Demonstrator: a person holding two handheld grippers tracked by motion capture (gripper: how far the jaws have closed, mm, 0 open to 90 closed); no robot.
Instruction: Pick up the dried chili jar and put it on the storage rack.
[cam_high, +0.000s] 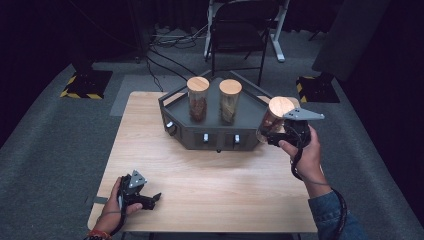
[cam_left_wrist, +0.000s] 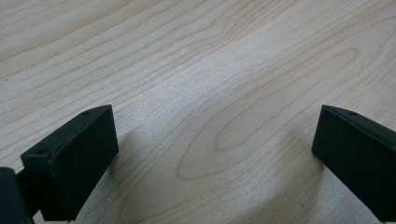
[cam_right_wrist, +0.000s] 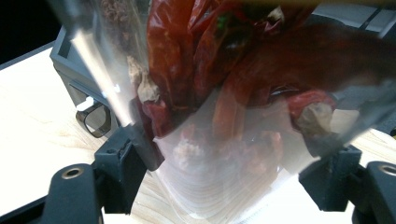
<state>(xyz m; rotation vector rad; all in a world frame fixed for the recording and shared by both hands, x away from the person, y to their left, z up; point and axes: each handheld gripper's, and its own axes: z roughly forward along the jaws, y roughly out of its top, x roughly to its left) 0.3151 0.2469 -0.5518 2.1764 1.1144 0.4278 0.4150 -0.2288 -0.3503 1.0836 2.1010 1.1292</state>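
Observation:
My right gripper (cam_high: 274, 136) is shut on a clear glass jar (cam_high: 272, 120) with a wooden lid, held tilted in the air at the right end of the dark tray (cam_high: 172, 107). In the right gripper view the jar (cam_right_wrist: 224, 93) holds dried red chillies and sits between both jaws. Two more lidded jars (cam_high: 198, 99) (cam_high: 230, 101) stand upright inside the tray. Near the table's front left corner my left gripper (cam_high: 150, 199) rests on the wood. It is open, and bare wooden tabletop (cam_left_wrist: 210, 93) lies between its jaws.
The tray has small handles (cam_high: 205, 138) along its front wall. A black chair (cam_high: 239, 35) stands behind the table, with cables on the grey floor. Stands with yellow-black striped bases (cam_high: 85, 84) flank the far corners.

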